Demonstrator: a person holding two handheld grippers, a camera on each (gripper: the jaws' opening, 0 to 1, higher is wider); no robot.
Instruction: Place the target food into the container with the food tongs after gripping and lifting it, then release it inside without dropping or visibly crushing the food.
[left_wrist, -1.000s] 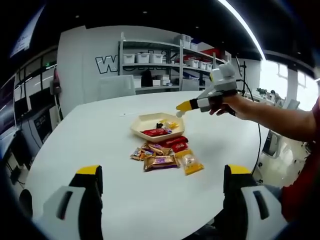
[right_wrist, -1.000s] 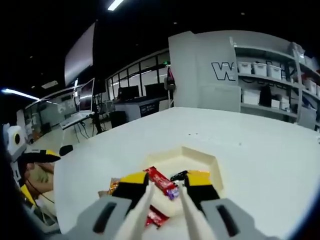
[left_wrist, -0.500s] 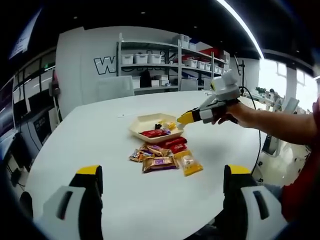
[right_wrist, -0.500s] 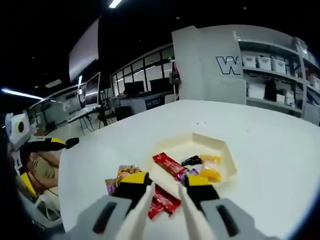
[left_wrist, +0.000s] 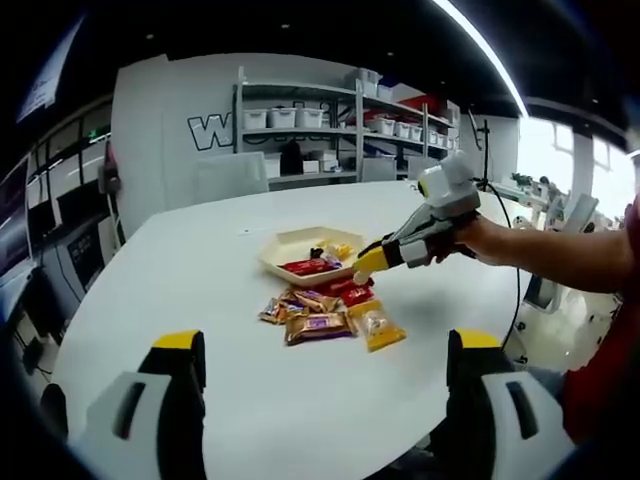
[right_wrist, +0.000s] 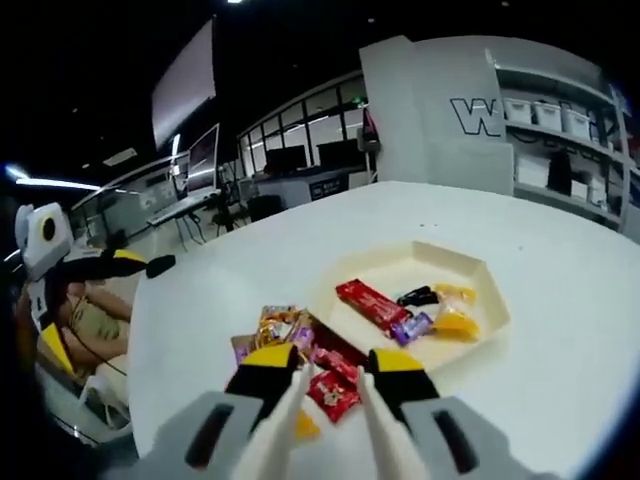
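A beige hexagonal tray (left_wrist: 283, 241) (right_wrist: 487, 301) on the white table holds a red bar (right_wrist: 371, 303), a yellow snack (right_wrist: 455, 316) and small purple and black sweets. Loose snack packets (left_wrist: 318, 312) lie in front of it, with a red packet (right_wrist: 333, 392) nearest. My right gripper (right_wrist: 330, 372) (left_wrist: 364, 270) carries white tongs. It hovers open over the red packet, at the tray's near side, with nothing held. My left gripper (left_wrist: 328, 345) stays low at the table's near edge, jaws wide open.
A yellow packet (left_wrist: 378, 325) lies at the pile's right end. A person's hand (left_wrist: 462, 238) and forearm reach in from the right. Shelves with white bins (left_wrist: 300, 125) stand beyond the table. The left gripper (right_wrist: 100, 263) shows off the table's edge.
The right gripper has moved from above the tray down towards the loose packets in front of it. Its tongs' gap is unchanged. The left gripper has stayed put.
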